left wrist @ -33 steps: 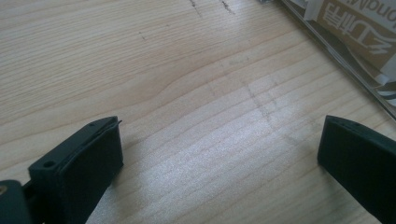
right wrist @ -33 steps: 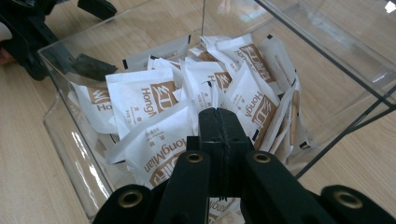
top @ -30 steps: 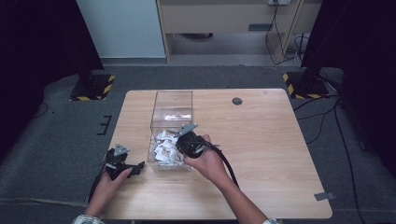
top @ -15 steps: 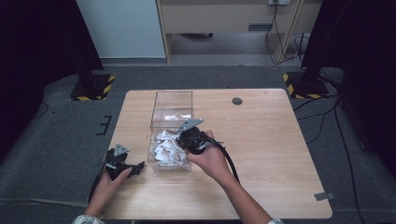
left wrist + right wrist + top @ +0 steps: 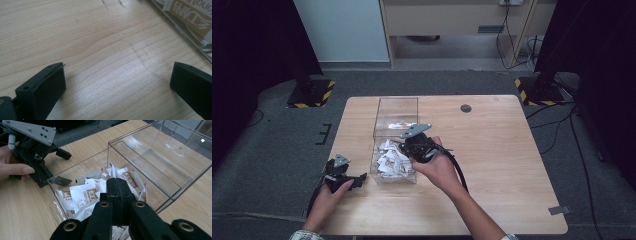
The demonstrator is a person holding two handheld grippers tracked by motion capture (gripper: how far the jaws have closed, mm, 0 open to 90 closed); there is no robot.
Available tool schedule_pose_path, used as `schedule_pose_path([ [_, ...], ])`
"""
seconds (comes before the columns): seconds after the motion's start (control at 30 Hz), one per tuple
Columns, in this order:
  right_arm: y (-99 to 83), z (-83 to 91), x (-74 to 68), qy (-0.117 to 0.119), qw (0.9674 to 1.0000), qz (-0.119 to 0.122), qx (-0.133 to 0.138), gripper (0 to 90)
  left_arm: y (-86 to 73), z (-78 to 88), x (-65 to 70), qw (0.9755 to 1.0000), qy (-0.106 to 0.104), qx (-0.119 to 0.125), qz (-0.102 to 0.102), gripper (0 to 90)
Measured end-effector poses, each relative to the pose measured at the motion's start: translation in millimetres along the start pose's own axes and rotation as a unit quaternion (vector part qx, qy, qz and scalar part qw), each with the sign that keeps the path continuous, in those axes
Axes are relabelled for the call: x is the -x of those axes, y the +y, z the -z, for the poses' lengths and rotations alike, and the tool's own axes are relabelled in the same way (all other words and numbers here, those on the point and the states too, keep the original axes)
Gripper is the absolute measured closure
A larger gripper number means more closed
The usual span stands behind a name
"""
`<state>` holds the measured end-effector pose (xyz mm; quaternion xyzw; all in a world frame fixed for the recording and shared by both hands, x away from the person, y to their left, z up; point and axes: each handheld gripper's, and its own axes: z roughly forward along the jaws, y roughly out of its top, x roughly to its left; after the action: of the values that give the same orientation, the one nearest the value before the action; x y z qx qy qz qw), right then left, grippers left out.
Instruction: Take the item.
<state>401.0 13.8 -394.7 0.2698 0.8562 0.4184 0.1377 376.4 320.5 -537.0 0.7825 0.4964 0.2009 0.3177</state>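
A person sits at a light wooden table (image 5: 502, 150) with a two-jaw gripper in each hand. A clear plastic box (image 5: 396, 112) stands on the table left of its middle, long side running away from the person, and is split by a transparent wall into a near and a far compartment. The near compartment holds a loose heap of white and brown sachets (image 5: 391, 159) with printed lettering; the far one has a few small items too blurred to name.

The right gripper (image 5: 408, 146) hangs over the near compartment, held by the right hand (image 5: 438, 167), its grey three-cornered plate on top and its cable trailing back along the forearm. In the right gripper view its jaws are pressed together face to face, with nothing visible between them, and their tips sit just above the sachets (image 5: 86, 195) inside the box (image 5: 160, 162).

The left gripper (image 5: 346, 180) lies low on the table just beside the near left corner of the box, held by the left hand (image 5: 328, 197). In the left gripper view its jaws stand wide apart over bare wood (image 5: 100, 50), empty, with the box wall and a sachet (image 5: 185, 15) at the upper right. A small dark round disc (image 5: 466, 108) sits near the table's far edge
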Motion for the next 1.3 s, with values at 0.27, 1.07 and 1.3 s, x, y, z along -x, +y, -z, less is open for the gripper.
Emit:
schedule_pose_path([
  [0.27, 3.4, 8.1, 2.2, -0.004, 1.0000, -0.004, 0.005, 90.0, 0.0, 0.0, 0.0, 1.0000, 0.000, 0.000, 0.000, 0.0],
  [1.07, 4.2, 19.7, 9.4, -0.009, 0.9999, -0.003, 0.014, 90.0, 0.0, 0.0, 0.0, 1.0000, 0.000, 0.000, 0.000, 0.0],
  [1.3, 3.0, 25.1, 12.6, -0.012, 0.9998, -0.005, 0.017, 90.0, 0.0, 0.0, 0.0, 1.0000, 0.000, 0.000, 0.000, 0.0],
])
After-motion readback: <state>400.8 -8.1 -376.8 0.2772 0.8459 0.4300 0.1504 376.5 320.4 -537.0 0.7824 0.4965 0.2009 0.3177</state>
